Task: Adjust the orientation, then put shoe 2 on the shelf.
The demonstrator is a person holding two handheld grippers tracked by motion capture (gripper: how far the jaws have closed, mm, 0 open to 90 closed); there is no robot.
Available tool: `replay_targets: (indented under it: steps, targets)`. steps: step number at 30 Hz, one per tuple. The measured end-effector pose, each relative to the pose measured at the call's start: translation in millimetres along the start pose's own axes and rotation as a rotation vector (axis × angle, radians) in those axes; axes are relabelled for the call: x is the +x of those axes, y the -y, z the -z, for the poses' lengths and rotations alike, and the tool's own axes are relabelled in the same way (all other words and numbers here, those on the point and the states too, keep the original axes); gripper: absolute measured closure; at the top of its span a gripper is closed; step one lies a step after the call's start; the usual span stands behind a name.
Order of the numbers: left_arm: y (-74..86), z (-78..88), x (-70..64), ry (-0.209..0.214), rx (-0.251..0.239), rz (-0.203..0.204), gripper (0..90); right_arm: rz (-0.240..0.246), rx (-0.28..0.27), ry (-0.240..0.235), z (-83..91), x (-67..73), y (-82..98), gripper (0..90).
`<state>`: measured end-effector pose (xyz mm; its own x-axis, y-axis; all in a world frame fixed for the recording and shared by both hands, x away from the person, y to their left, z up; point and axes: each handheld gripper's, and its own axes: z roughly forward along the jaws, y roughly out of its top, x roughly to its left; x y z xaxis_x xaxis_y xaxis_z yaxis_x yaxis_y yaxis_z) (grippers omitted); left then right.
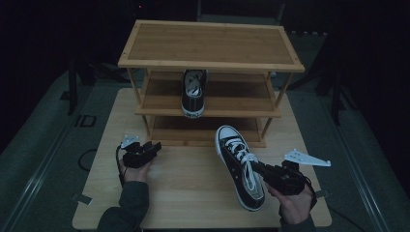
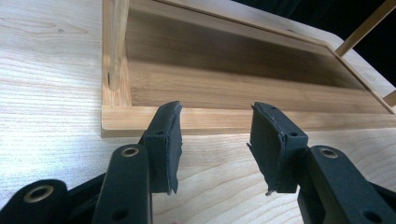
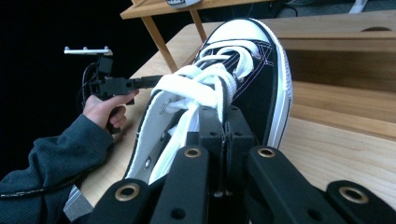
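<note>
While the right gripper (image 1: 258, 168) clamps one side wall of the black-and-white sneaker (image 1: 239, 164) at its opening, the shoe sits over the front half of the table (image 1: 193, 188), toe pointing toward the wooden shoe rack (image 1: 208, 48) and heel toward the person. In the right gripper view the two black jaws are pressed together on the upper edge of the sneaker (image 3: 243, 79), just beside the white laces (image 3: 201, 88), with the fabric pinched between the pads. Whether the sole rests on the table or is lifted off it cannot be told from the high view.

Left gripper (image 1: 153, 146): held by the left hand (image 1: 135, 169) at the left front of the table, near the rack's bottom corner, well apart from the sneaker. Jaws stand partly open, nothing between them; in the left gripper view they frame the front rail of the rack's lowest shelf (image 2: 243, 119), with bare table below.

A second sneaker (image 1: 194, 92) of the same kind stands on the rack's middle shelf, heel toward the person. Top shelf of the rack is bare wood. Surroundings beyond the table are dark.
</note>
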<state>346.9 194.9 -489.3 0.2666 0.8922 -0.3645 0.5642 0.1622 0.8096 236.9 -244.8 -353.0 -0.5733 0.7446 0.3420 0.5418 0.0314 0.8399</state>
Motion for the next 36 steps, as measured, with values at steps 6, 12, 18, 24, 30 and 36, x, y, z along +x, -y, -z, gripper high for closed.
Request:
replay_targets:
  steps: [6, 12, 18, 24, 30, 36]
  targets:
    - [0.1, -0.1, 0.1, -0.001, 0.001, -0.002, 53.9, 0.002, -0.012, 0.0, 4.9, 1.4, -5.9, 88.8]
    - [0.4, -0.9, 0.1, 0.0, 0.006, -0.003, 53.9, 0.009, -0.033, -0.009, 11.0, 3.8, -14.5, 88.8]
    - [0.5, -0.6, -0.6, -0.001, 0.004, -0.004, 53.8, 0.015, -0.052, -0.027, 15.5, 6.6, -23.1, 88.9]
    - [0.7, -0.7, -0.8, 0.0, 0.004, -0.003, 53.8, 0.015, -0.075, -0.043, 19.9, 9.8, -30.3, 88.9]
    - [0.5, -1.6, -0.9, 0.002, 0.006, 0.0, 53.8, 0.028, -0.098, -0.04, 21.7, 11.4, -40.2, 88.9]
    - [0.3, -1.0, 0.1, 0.001, 0.004, 0.001, 53.8, 0.009, -0.106, -0.04, 13.8, 5.3, -49.8, 88.8]
